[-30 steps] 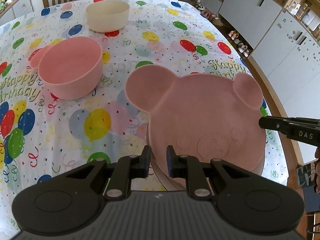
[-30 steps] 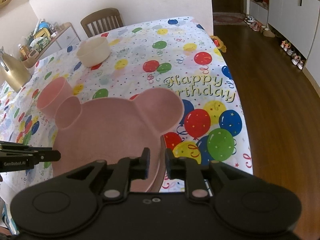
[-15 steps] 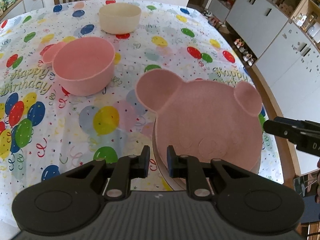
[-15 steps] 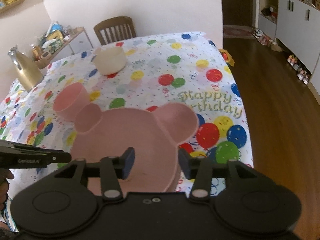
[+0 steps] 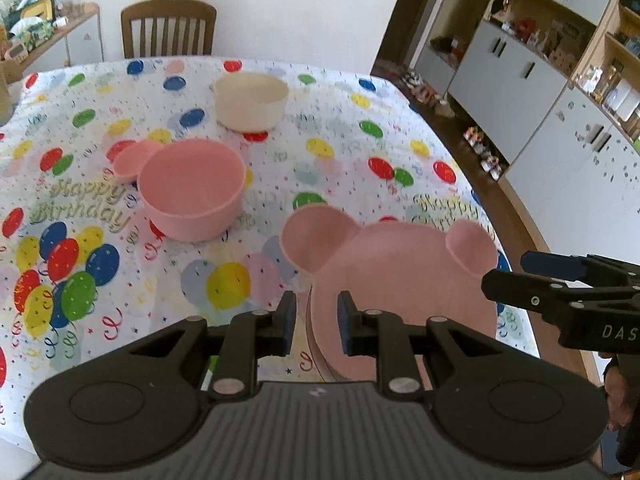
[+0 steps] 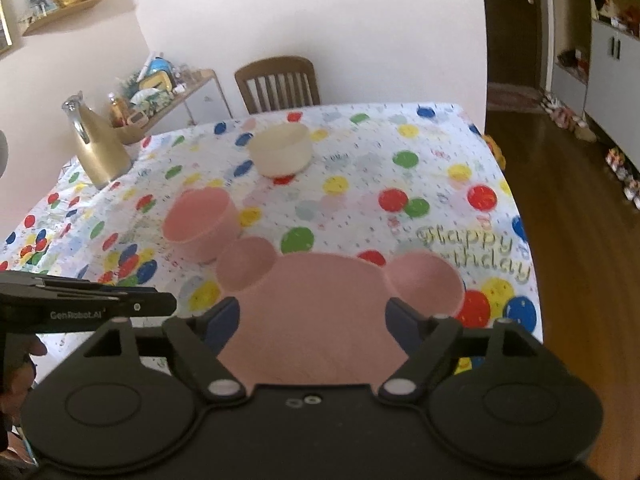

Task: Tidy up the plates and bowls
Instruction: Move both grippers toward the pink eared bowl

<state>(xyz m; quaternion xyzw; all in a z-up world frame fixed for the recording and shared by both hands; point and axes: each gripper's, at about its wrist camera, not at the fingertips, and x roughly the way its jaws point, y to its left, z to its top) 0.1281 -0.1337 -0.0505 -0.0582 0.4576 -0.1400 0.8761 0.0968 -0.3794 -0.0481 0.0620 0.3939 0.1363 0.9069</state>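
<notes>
A pink bear-shaped plate (image 5: 400,276) lies on the near right of the balloon-print table (image 5: 340,160); it also shows in the right wrist view (image 6: 320,312). A pink bowl with an ear handle (image 5: 192,192) stands left of it, and a cream bowl (image 5: 250,100) stands farther back. My left gripper (image 5: 316,328) has its jaws narrowly apart over the plate's near left edge, gripping nothing I can see. My right gripper (image 6: 312,324) is open wide above the plate's near side and holds nothing; it also shows at the right of the left wrist view (image 5: 560,280).
A gold bottle (image 6: 96,144) stands at the table's far left. A wooden chair (image 5: 168,28) is behind the table. White cabinets (image 5: 520,80) and wood floor lie to the right. A cluttered side shelf (image 6: 160,88) is at the back left.
My right gripper opened from nearly shut to wide open and let go of the plate's rim. Both grippers pulled back and rose, so more of the table and room shows.
</notes>
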